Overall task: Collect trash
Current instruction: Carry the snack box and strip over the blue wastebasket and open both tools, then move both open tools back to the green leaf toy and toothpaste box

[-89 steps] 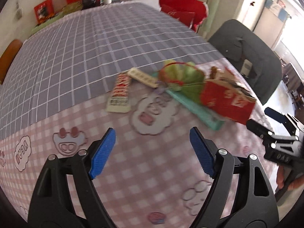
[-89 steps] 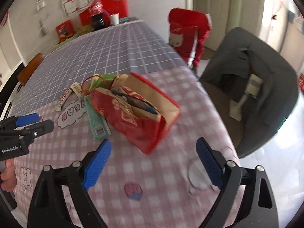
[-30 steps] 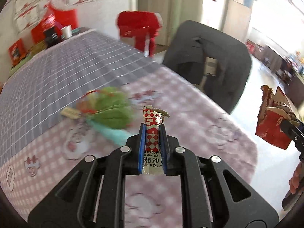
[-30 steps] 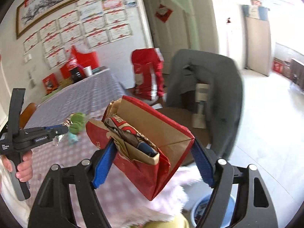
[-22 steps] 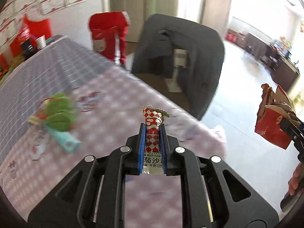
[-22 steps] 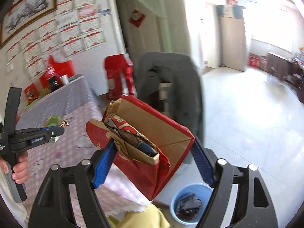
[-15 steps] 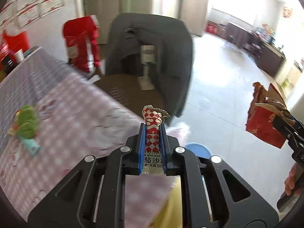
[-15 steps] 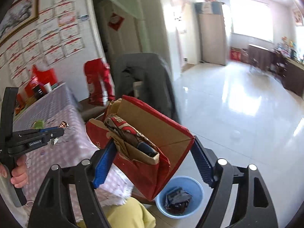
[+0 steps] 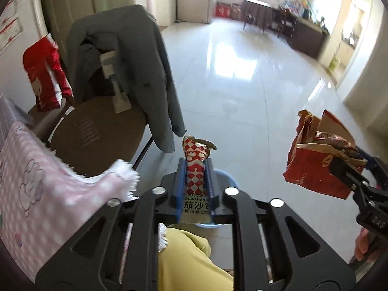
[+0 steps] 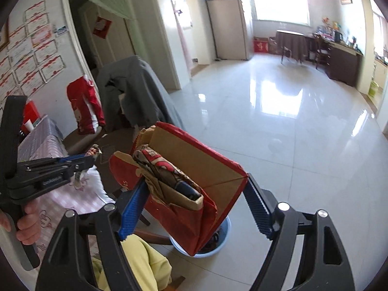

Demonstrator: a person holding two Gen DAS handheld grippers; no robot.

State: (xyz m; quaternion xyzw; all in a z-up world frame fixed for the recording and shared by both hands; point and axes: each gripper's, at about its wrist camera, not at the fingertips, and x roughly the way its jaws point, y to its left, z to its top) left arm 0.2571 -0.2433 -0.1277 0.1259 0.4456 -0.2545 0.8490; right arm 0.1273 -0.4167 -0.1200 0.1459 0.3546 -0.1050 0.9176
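Both tools have swung away from the desk since the earlier frames, when the wrapper and the bag lay on the checked cloth; they now hang over the floor by a blue bin. The red-and-white checked snack wrapper (image 9: 195, 169) stands upright between the blue pads of the left tool (image 9: 195, 177), which is closed narrowly on it, the torn top poking out above the pads. Directly behind the wrapper, in the left wrist view, the rim of the blue bin (image 9: 226, 175) shows; most of it is hidden by the tool.

From the right wrist view, the red paper bag (image 10: 191, 208) sits tilted between the pads of the right tool (image 10: 196, 206), which is clamped on it with the pads set fairly wide against its sides. Crumpled brown paper and printed packaging fill the bag's open mouth. The bin's rim (image 10: 219, 245) shows below the bag on the tiled floor (image 10: 291, 126), with dark litter inside it.

To the left of the bin is the pink checked cloth of the desk (image 9: 31, 184), its white fringe hanging at the corner. Beyond that corner stands a chair (image 9: 97, 131) with a grey jacket (image 9: 135, 55) draped over its back. A yellow-clad leg (image 9: 191, 262) shows just in front of the bin.
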